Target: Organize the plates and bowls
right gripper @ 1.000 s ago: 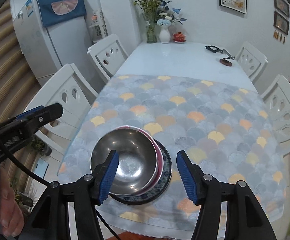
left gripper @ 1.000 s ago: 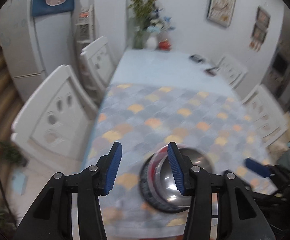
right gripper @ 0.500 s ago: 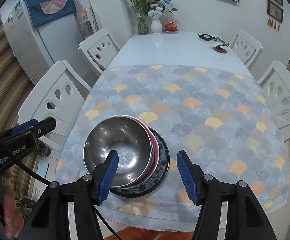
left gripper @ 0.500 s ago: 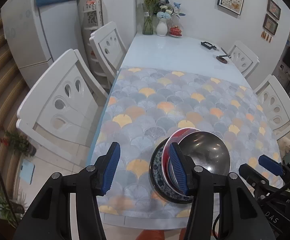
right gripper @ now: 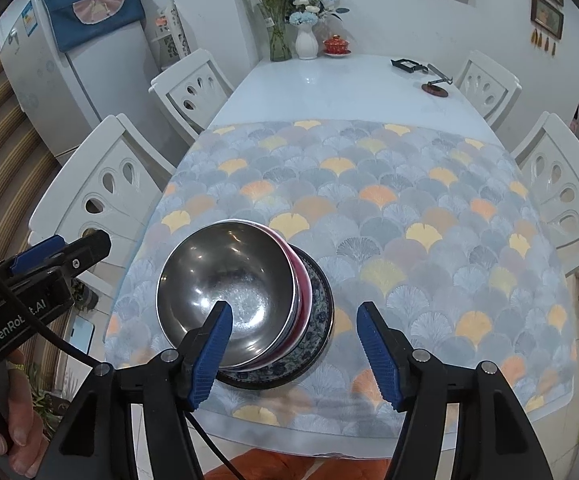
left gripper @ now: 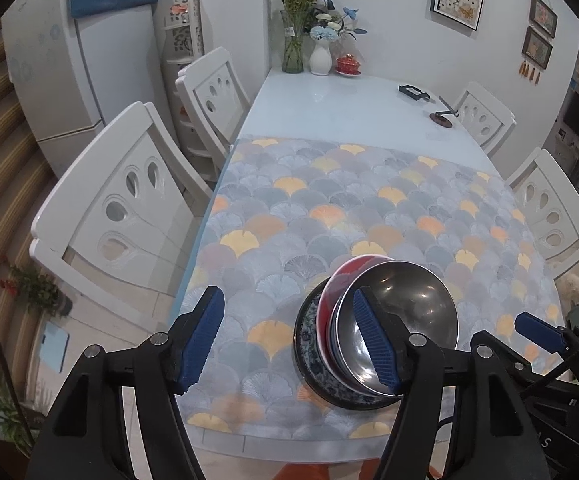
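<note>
Bowls and plate sit stacked near the close edge of our table [left gripper: 341, 92]: the steel bowl [right gripper: 229, 288] rests tilted in a red bowl [left gripper: 331, 288] on a blue-patterned plate [right gripper: 321, 300]. Our left gripper [left gripper: 289, 340] is spreading its jaws, with nothing between them; its right pad only overlaps the stack in view. Our right gripper [right gripper: 295, 350] is widening too, empty, above the stack's near rim. Across the left gripper's body in the right wrist view we read "GenRob", then a cable hides a bit, then ".AI". Beneath lies a fan-patterned mat [right gripper: 389, 216], with white chairs [left gripper: 121, 208] around the table.
</note>
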